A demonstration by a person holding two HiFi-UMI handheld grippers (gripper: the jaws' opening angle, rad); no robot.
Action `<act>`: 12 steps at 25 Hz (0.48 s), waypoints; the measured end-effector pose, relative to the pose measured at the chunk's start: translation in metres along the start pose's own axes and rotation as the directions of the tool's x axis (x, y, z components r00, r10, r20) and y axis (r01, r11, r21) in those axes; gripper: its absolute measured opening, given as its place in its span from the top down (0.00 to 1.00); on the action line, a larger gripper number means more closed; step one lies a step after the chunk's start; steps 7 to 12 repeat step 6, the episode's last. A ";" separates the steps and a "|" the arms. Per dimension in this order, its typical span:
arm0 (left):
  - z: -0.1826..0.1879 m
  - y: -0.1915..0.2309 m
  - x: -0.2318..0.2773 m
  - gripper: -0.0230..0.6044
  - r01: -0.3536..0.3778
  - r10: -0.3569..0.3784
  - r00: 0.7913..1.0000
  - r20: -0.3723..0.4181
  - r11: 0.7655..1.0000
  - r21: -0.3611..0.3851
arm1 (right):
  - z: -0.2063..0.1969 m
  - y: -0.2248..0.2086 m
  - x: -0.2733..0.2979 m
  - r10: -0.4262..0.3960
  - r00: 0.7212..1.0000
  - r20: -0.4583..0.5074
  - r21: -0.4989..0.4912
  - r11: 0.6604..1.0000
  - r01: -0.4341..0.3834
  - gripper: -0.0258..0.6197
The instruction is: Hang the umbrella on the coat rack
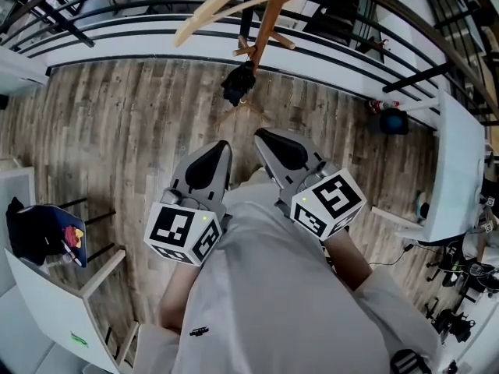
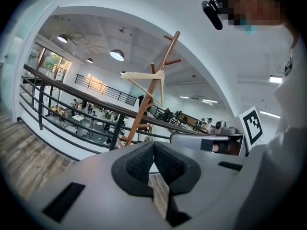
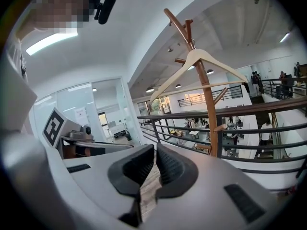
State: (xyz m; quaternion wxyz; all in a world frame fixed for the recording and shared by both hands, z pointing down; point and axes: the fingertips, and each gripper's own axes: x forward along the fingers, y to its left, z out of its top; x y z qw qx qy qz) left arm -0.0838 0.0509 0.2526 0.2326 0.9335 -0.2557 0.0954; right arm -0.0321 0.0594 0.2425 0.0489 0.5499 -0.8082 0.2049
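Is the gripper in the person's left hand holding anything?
No, the left gripper has its two dark jaws closed against each other, with nothing between them.

Bare wood floor (image 1: 117, 131) leaves open room up to the coat rack (image 1: 269, 18). A wooden hanger (image 1: 226, 6) juts across the rack's upper pegs, the black railing (image 3: 182, 114) closes the floor's far edge, and a white bench (image 1: 456, 162) bounds its right edge

On the wood-plank floor (image 1: 132, 131) the coat rack (image 1: 269, 22) is stood; a white table (image 1: 452, 170) is set well right of it, a second table (image 1: 47, 302) well left.
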 end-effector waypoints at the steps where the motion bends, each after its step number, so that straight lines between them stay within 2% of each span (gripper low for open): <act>1: -0.001 -0.001 -0.003 0.93 0.002 -0.002 1.000 0.001 1.000 0.001 | 0.000 0.002 -0.001 -0.004 1.000 0.003 0.007 1.000 0.004 0.90; 6: -0.006 0.001 -0.020 0.93 0.000 0.000 1.000 0.000 1.000 0.014 | -0.007 0.015 -0.002 0.019 1.000 0.012 0.096 0.995 -0.020 0.90; 12: -0.006 0.001 -0.020 0.93 0.000 0.000 1.000 0.000 1.000 0.014 | -0.007 0.015 -0.002 0.019 1.000 0.012 0.096 0.995 -0.020 0.90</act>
